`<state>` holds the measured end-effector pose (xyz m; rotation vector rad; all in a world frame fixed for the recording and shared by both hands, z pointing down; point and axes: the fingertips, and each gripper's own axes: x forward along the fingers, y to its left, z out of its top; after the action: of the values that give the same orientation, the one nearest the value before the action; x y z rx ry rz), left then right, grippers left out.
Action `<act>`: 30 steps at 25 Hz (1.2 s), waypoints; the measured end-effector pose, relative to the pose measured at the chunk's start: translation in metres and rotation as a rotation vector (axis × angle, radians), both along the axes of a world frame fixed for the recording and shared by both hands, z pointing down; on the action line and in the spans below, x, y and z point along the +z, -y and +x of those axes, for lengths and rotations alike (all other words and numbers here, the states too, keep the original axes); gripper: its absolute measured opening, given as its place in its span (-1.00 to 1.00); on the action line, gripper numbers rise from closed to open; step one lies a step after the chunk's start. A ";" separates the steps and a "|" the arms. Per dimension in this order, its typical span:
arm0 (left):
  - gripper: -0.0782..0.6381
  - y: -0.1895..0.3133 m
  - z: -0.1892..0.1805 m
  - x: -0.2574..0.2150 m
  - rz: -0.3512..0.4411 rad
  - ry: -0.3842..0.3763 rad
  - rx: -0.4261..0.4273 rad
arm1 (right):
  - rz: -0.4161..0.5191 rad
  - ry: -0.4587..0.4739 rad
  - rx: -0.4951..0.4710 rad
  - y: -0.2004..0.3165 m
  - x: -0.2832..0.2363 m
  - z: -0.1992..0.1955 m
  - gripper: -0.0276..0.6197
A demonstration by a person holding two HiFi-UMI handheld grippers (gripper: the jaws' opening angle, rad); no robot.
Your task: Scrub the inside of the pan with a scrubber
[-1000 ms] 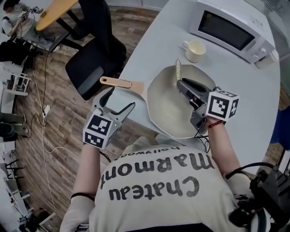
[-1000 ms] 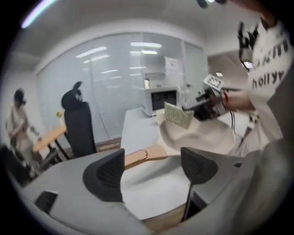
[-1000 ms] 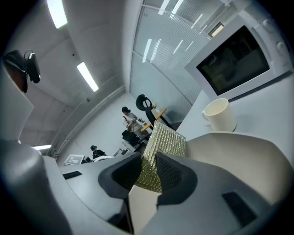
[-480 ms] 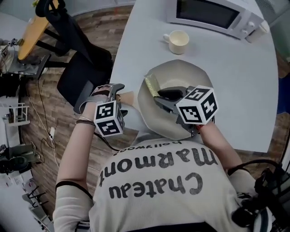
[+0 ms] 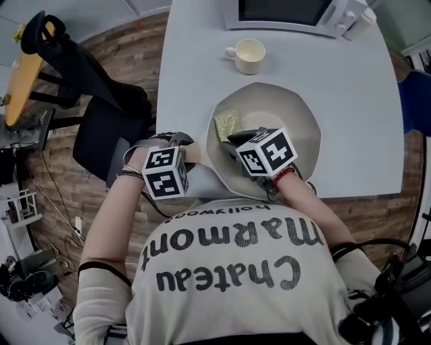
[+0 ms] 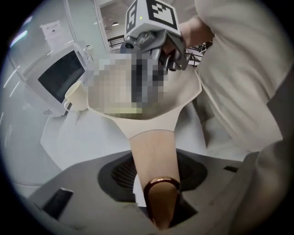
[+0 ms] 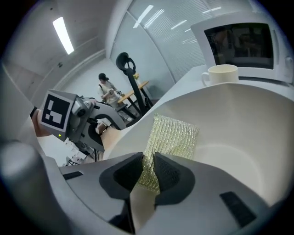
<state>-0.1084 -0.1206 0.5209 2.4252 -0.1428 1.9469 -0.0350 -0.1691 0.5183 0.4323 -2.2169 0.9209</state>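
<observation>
Okay, working outward from me. The left gripper (image 5: 176, 143) is down over the handle (image 6: 152, 142) of the pan (image 7: 239, 133). Its jaws have just been closing, and the handle's brown end sits right between them with the pads snug on both sides, so I'd call that a grip. The handle's long axis runs straight ahead from those jaws into the pan body, which should make a decent brace.

A bit further in, the right gripper (image 7: 148, 160) is pinched tight on the near edge of the scrubber (image 7: 172, 135), that gold mesh pad. This is what the next move hangs on. The pad sticks out ahead of the jaws, long side pointing away from them, lying on the pan's left inner wall near the rim. The open floor of the pan is ahead and to the right, so my guess is the stroke heads that way. The right hand is obviously the one doing the scrubbing.

Past the pan on the table (image 5: 195, 60), well apart from it, are a cup (image 5: 248, 55) and a microwave (image 5: 289, 13).
</observation>
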 end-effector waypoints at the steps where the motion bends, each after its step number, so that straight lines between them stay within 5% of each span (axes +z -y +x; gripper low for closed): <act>1: -0.21 0.000 0.002 -0.001 -0.012 -0.018 0.007 | -0.021 0.002 0.002 -0.002 0.003 -0.006 -0.66; 4: -0.20 0.000 0.002 0.000 -0.032 -0.040 0.027 | -0.123 0.036 0.026 -0.010 0.011 -0.021 -0.66; 10: -0.21 0.004 -0.004 0.004 0.001 0.051 0.088 | -0.300 0.191 0.158 -0.001 0.013 -0.023 -0.67; 16: -0.22 0.002 0.002 0.002 -0.029 -0.013 0.081 | -0.285 0.186 0.253 0.014 0.012 -0.022 -0.67; 23: -0.19 0.001 0.001 0.002 -0.039 -0.020 0.091 | -0.313 0.231 0.485 0.060 0.013 -0.009 -0.67; 30: -0.17 -0.001 0.003 0.000 -0.051 -0.048 0.076 | -0.283 0.175 0.634 0.092 0.019 0.017 -0.69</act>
<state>-0.1055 -0.1197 0.5212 2.4781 0.0006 1.8944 -0.0178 -0.2616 0.5370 0.9773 -2.0778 1.6296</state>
